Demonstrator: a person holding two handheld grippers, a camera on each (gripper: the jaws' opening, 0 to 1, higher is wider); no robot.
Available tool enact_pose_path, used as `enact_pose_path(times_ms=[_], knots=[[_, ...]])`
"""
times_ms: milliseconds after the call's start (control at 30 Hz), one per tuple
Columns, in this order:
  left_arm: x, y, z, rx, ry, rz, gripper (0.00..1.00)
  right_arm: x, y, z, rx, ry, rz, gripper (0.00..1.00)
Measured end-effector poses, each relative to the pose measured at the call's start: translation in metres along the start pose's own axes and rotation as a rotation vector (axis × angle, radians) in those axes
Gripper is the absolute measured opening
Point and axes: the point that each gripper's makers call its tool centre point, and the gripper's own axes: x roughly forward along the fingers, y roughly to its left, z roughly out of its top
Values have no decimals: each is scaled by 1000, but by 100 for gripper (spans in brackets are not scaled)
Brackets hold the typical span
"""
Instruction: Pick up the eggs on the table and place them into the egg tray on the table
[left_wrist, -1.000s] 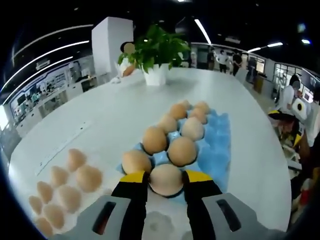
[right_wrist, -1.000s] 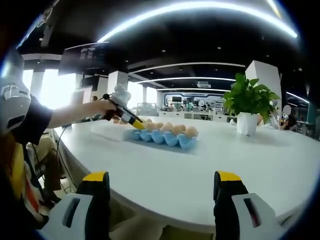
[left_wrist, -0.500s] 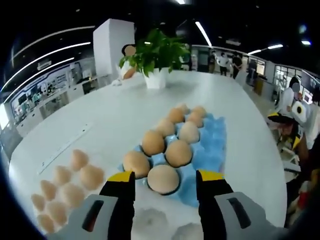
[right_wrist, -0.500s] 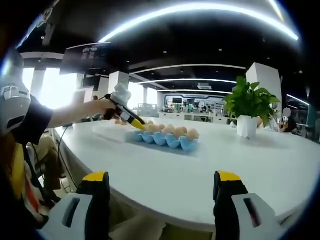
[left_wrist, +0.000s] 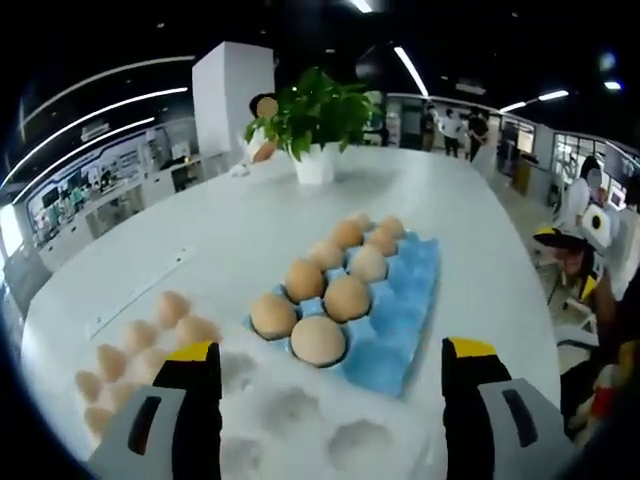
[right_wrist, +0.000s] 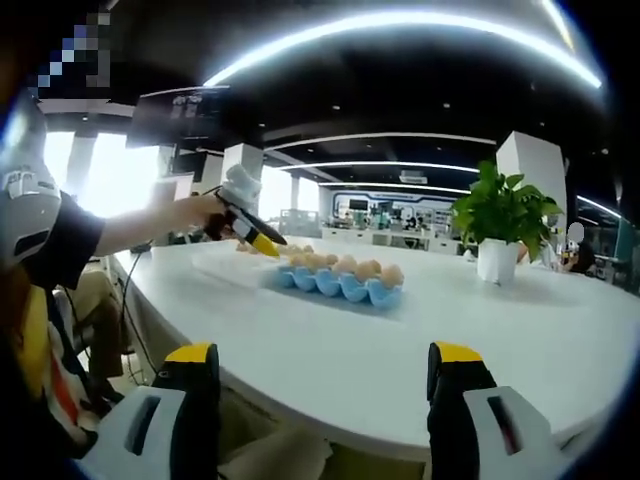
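In my left gripper view, loose eggs (left_wrist: 150, 340) lie near the white table's (left_wrist: 240, 240) left edge. My left gripper (left_wrist: 330, 375) hangs wide, holding nothing, above the blue egg tray (left_wrist: 400, 320), which holds eight eggs mid-table. A potted plant (left_wrist: 315, 125) stands at the far edge. My right gripper (right_wrist: 325, 385), also wide and holding nothing, waits by the near edge in a dim, strip-lit hall.
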Motion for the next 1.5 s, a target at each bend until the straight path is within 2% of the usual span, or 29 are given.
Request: enact_pose_path(times_ms=[167, 267, 400, 667, 900, 1067, 1267, 1500], knots=[[-12, 2, -4, -10, -8, 14, 95, 0, 1, 3, -7, -5, 3, 89], [-18, 5, -6, -18, -9, 26, 100, 1, 2, 5, -13, -9, 9, 89], [-29, 9, -11, -24, -7, 47, 100, 2, 3, 5, -17, -5, 13, 89], [-52, 10, -11, -44, -54, 74, 100, 2, 3, 9, -26, -12, 16, 89], [-73, 8, -25, -71, -85, 122, 100, 4, 4, 11, -33, -13, 27, 89], [-86, 13, -32, -81, -112, 182, 100, 5, 3, 14, -37, -20, 32, 89], [-102, 3, -39, -66, -135, 216, 100, 5, 2, 16, -40, -22, 33, 89], [-111, -9, -41, -74, -168, 217, 100, 7, 4, 17, -41, -25, 37, 89]])
